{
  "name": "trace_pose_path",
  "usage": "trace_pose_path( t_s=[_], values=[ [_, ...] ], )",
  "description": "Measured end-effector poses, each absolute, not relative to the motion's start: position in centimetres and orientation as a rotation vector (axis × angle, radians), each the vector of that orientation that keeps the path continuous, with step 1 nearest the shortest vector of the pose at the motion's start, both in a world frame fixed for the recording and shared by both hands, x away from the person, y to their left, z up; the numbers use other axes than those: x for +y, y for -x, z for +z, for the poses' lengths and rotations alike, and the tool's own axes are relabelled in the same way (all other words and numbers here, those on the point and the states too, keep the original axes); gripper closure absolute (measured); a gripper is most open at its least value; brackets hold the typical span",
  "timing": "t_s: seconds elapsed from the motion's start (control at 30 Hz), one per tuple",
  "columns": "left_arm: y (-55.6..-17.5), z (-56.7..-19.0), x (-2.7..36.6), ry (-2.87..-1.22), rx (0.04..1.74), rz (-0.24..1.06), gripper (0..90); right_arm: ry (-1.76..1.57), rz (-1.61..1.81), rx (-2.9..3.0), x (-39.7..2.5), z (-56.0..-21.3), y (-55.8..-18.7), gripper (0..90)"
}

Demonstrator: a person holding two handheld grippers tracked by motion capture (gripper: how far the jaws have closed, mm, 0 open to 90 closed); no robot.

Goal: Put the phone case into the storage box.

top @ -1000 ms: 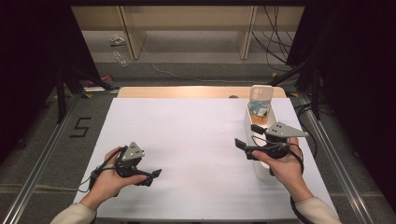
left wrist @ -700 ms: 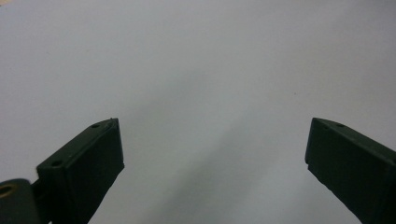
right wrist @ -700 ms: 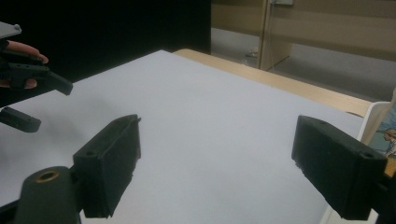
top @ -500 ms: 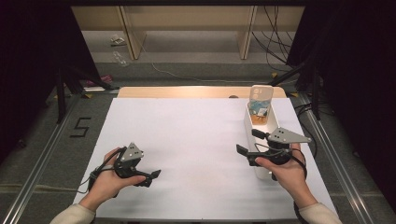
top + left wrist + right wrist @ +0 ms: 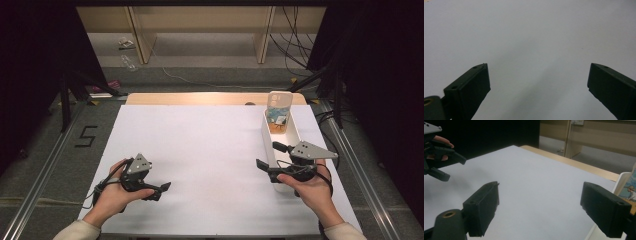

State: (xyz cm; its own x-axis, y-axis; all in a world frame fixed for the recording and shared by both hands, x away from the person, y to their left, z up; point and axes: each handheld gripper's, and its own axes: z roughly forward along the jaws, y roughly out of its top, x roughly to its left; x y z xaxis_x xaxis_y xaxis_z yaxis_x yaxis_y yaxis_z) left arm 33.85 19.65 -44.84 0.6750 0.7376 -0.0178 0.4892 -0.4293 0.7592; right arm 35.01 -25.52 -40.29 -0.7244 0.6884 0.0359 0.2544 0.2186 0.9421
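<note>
The white tabletop (image 5: 210,150) carries a narrow white tray (image 5: 292,131) along its right edge; the high view shows a phone case (image 5: 279,106) standing in its far end. The right gripper (image 5: 270,161) hovers just beside the tray, jaws wide apart and empty. The left gripper (image 5: 159,190), low at the near left, is likewise spread wide over bare white surface.

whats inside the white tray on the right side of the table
At the far end of the white tray a phone case with a picture on it stands upright, above something brownish. The right gripper and hand cover the tray's near end, so what lies there is hidden.
</note>
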Motion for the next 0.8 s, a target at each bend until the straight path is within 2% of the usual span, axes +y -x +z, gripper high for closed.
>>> trace_pose_path(
  t_s=[0.8],
  values=[
    [-33.9, -44.97, 19.76, -2.111, 0.944, 0.406, 4.0, -0.862, 1.651, 2.089, -26.06, -40.45, -34.46, 18.2]
  ],
)
